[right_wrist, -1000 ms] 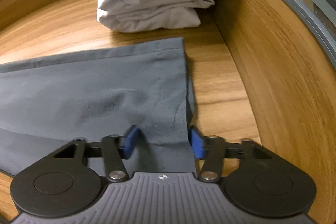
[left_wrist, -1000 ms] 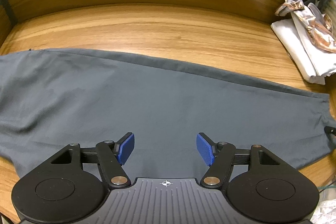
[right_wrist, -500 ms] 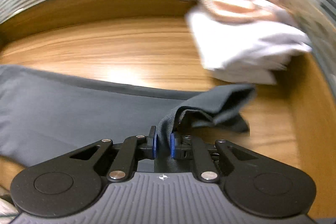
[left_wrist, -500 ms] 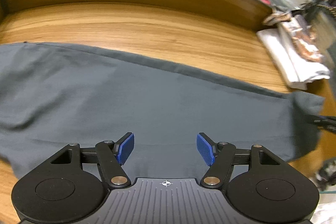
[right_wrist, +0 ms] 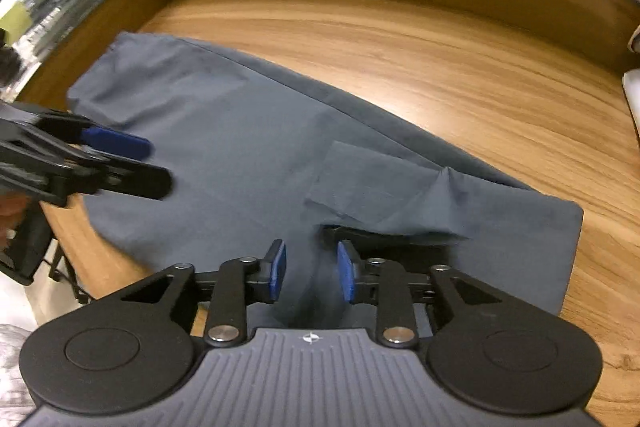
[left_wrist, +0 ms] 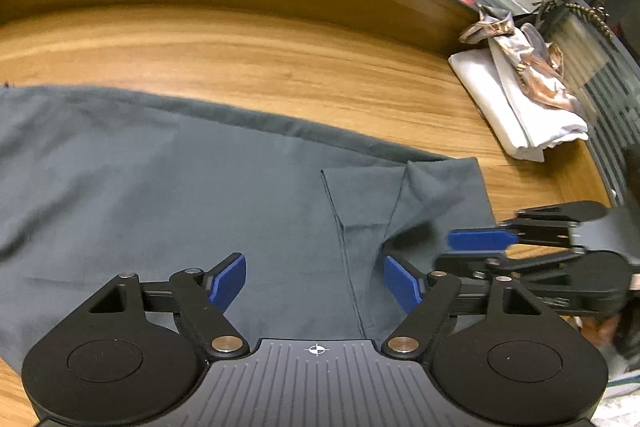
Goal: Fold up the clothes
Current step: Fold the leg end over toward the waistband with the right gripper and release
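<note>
L gripper (left_wrist: 314, 283) & R gripper (right_wrist: 311, 275) both w/ jaws apart.

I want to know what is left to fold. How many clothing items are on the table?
3 seen: the grey garment spread across the table, and at its right end a folded white garment with a patterned cloth on top. More may be hidden.

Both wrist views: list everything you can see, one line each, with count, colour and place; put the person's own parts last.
Grey garment: one, dark grey, spread flat on the table, its right end folded back over itself.
White folded clothes: one stack, white, far right of the table by the raised edge.
Patterned cloth: one, brown and silver, crumpled on the white stack.
Wooden table: one, brown, with a raised back edge.
Left gripper: one, black with blue pads, open above the garment.
Right gripper: one, black with blue pads, open over the folded end.
</note>
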A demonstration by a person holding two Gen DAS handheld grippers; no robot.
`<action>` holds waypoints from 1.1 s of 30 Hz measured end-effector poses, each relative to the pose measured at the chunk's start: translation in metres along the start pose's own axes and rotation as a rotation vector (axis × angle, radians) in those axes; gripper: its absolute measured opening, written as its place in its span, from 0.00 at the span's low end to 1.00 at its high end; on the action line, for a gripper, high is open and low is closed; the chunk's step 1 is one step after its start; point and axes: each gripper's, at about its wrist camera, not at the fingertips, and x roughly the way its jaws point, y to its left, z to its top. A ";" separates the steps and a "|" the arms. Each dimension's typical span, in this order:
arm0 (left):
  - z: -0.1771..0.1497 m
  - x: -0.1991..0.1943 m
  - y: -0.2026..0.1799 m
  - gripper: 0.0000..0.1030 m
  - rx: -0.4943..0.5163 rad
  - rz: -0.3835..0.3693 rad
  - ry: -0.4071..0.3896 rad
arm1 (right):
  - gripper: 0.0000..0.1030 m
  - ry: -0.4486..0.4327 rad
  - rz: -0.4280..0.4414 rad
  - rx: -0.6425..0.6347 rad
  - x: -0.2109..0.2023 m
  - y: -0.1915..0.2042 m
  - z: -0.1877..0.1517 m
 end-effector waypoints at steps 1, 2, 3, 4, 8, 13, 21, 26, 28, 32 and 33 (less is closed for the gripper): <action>-0.001 0.006 0.001 0.76 -0.015 -0.005 0.011 | 0.41 -0.002 0.007 0.008 -0.006 -0.003 -0.001; -0.002 0.012 0.001 0.76 -0.028 -0.010 0.019 | 0.45 -0.004 0.012 0.019 -0.012 -0.006 -0.003; -0.004 0.018 0.000 0.77 -0.039 -0.018 0.025 | 0.47 -0.011 0.012 0.037 -0.019 -0.011 -0.008; -0.005 0.025 -0.002 0.77 -0.051 -0.024 0.033 | 0.49 -0.017 0.012 0.056 -0.027 -0.015 -0.012; -0.012 0.054 -0.014 0.77 -0.100 -0.052 0.057 | 0.55 -0.031 -0.038 0.112 -0.054 -0.040 -0.032; -0.012 0.085 -0.033 0.75 -0.089 -0.023 0.065 | 0.55 -0.043 -0.117 0.195 -0.081 -0.074 -0.060; -0.005 0.108 -0.053 0.72 -0.019 0.051 0.048 | 0.62 -0.089 -0.175 0.306 -0.108 -0.105 -0.096; 0.000 0.117 -0.071 0.66 0.057 0.080 0.030 | 0.62 -0.102 -0.188 0.341 -0.112 -0.113 -0.106; -0.002 0.119 -0.081 0.61 0.104 0.121 0.021 | 0.62 -0.105 -0.192 0.346 -0.113 -0.114 -0.106; -0.010 0.123 -0.097 0.54 0.199 0.207 0.005 | 0.62 -0.110 -0.199 0.355 -0.114 -0.117 -0.108; -0.012 0.125 -0.101 0.51 0.226 0.226 0.001 | 0.62 -0.111 -0.201 0.357 -0.114 -0.117 -0.108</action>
